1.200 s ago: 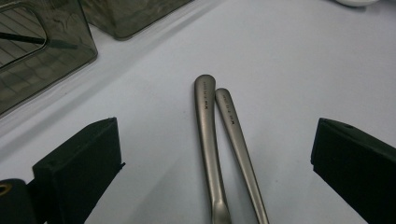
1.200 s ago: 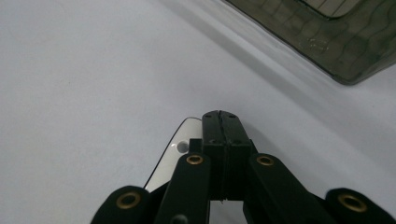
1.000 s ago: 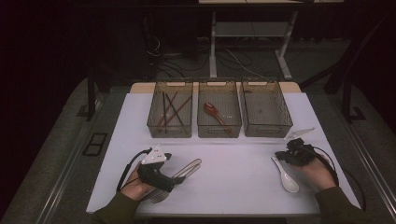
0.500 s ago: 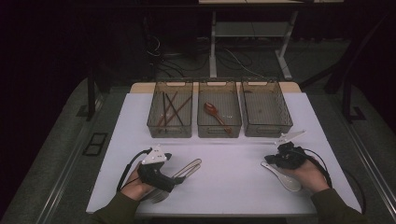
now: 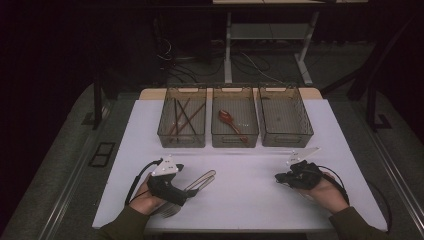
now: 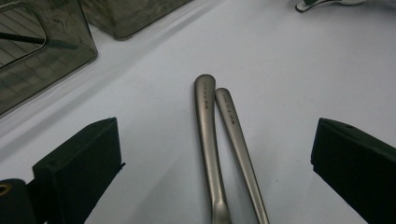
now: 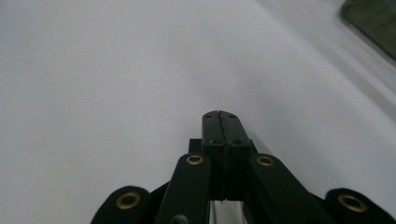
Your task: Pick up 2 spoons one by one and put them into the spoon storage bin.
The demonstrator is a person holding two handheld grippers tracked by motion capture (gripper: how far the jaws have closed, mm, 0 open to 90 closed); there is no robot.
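Two grey metal utensil handles (image 6: 212,121) lie side by side on the white table (image 5: 250,200). My left gripper (image 6: 217,128) stands open, one black jaw on each side of them, touching neither. From above, the left gripper (image 5: 192,189) is at the front left, over the same metal utensils (image 5: 204,179). At the front right my right gripper (image 5: 278,177) points left, held low over bare table. Up close, the right gripper (image 7: 221,116) has its pads pressed together, and I see nothing between them.
Three clear bins stand in a row at the back: the left bin (image 5: 165,132) holds brown chopsticks (image 5: 182,117), the middle bin (image 5: 216,135) a reddish-brown spoon (image 5: 231,121), the right bin (image 5: 306,130) nothing I can see. A white object (image 6: 327,3) lies far off.
My right gripper has slid to the left across the table, jaws staying shut. The white spoon that lay beside it is now out of sight under the hand. The left gripper has not moved.
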